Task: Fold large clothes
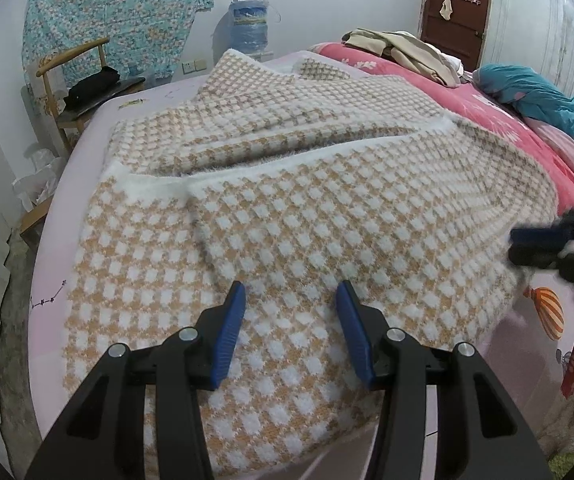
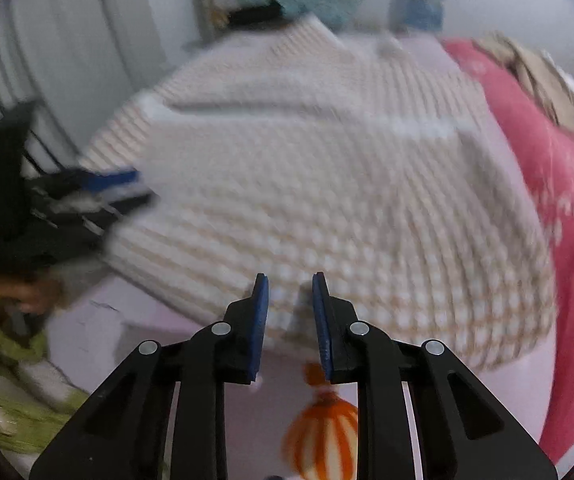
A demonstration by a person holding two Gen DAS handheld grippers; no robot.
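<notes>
A large fuzzy orange-and-white checked garment with white trim lies spread on the bed, partly folded over itself. My left gripper is open and empty, hovering just above the garment's near part. My right gripper is open with a narrower gap, empty, at the garment's near hem; this view is motion-blurred. The right gripper shows at the right edge of the left wrist view, beside the garment's right side. The left gripper shows blurred at the left of the right wrist view.
The bed has a pale pink sheet with an orange balloon print. A pink quilt, beige clothes and a teal garment lie at the far right. A wooden chair and water bottle stand beyond.
</notes>
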